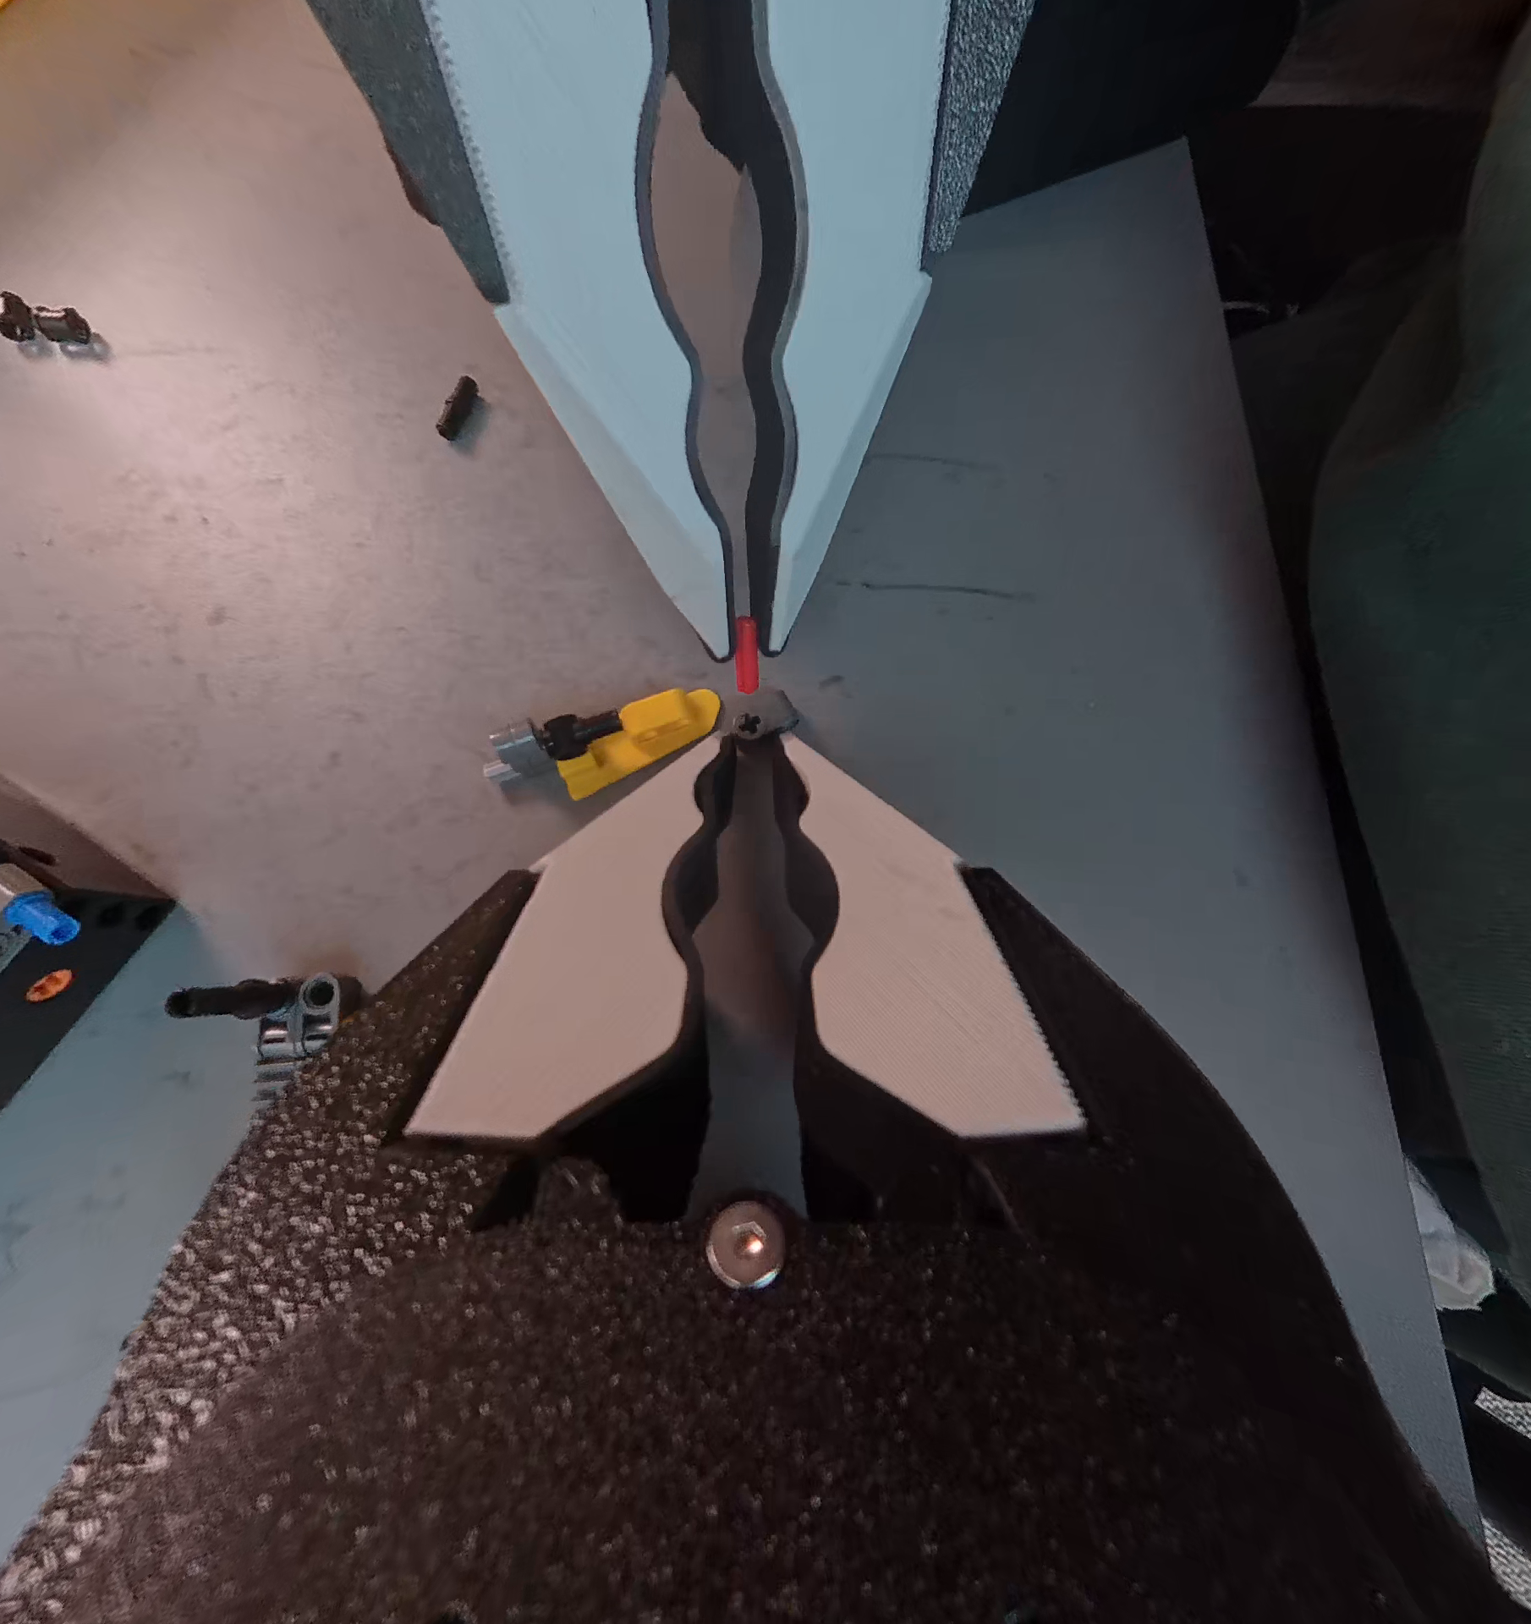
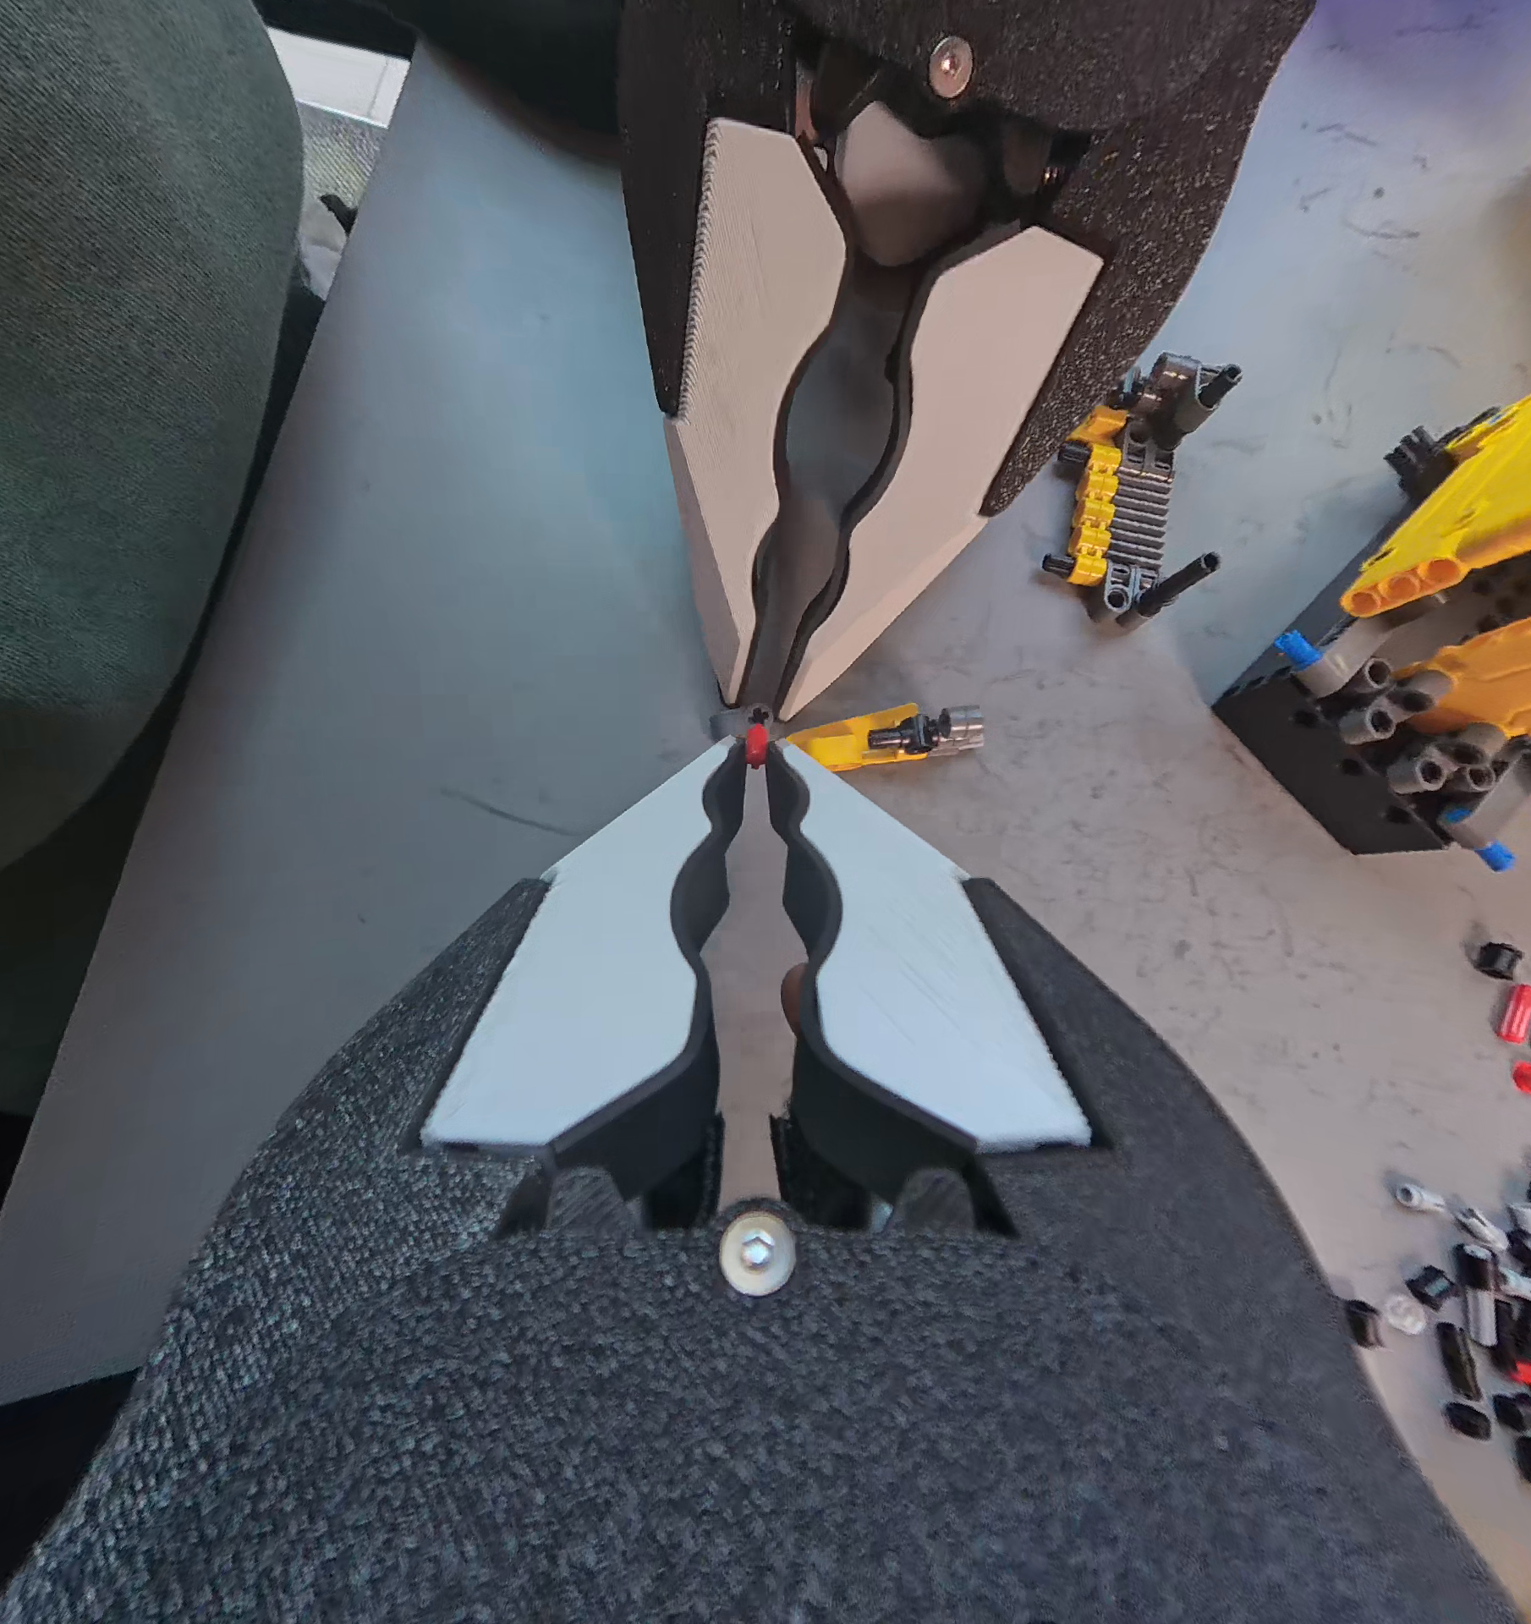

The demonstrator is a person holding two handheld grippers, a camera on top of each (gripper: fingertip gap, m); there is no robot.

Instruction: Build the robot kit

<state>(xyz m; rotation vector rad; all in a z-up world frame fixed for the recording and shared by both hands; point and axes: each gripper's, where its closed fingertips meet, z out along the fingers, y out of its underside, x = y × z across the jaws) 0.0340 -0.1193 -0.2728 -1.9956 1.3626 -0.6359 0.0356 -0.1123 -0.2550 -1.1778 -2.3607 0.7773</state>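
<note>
My left gripper is shut on a small grey connector with a cross hole, held just above the grey table. My right gripper comes in from the opposite side, tip to tip, shut on a short red pin that points at the connector's hole with a small gap. In the right wrist view the right gripper holds the red pin against the grey connector in the left gripper. A yellow piece with a black pin and grey end lies beside them.
A black and yellow block model and a small yellow-grey assembly stand to the right. A pile of loose small parts lies at the right edge. Black pins and a grey connector with a black axle lie nearby. Dark green fabric lies beyond the table edge. Left and right tips are no more than a few centimetres apart.
</note>
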